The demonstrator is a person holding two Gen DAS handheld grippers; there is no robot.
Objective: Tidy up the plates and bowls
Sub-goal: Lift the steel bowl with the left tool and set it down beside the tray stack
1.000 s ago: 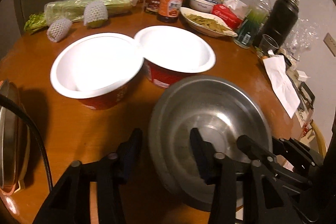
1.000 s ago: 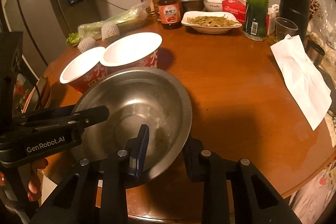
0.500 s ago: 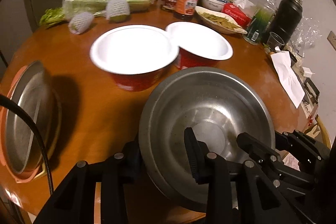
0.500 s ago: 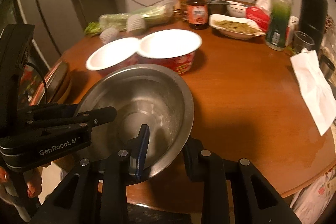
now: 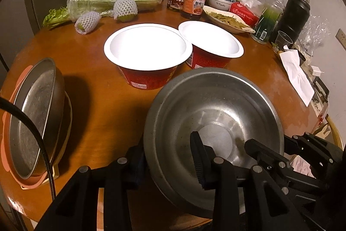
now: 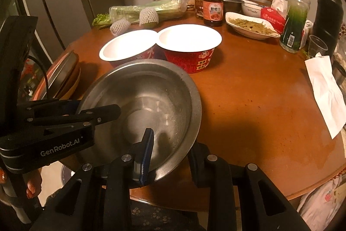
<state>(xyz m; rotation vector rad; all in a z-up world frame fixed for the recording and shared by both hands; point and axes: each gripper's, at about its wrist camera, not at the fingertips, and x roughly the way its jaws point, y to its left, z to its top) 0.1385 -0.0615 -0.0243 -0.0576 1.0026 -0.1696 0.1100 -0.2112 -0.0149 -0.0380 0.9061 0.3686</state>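
I had carried the steel bowl (image 5: pixel 213 109) sideways; the stacked plates (image 5: pixel 32 114) came into view.
Dull, scuffed and empty, it hung over the table (image 6: pixel 259 105) edge, left hand-held gripper (image 5: pixel 166 162) and right hand-held gripper (image 6: pixel 170 157) each clamping its rim.

Both matte-black grippers, left gripper (image 5: pixel 167 162) and right gripper (image 6: pixel 170 154), show silver screws, blue finger pads, white "GenRobot.AI" lettering lower left.

Two red paper bowls (image 5: pixel 149 62) (image 5: pixel 210 47), two steel bowls (image 5: pixel 214 118) (image 5: pixel 32 114).
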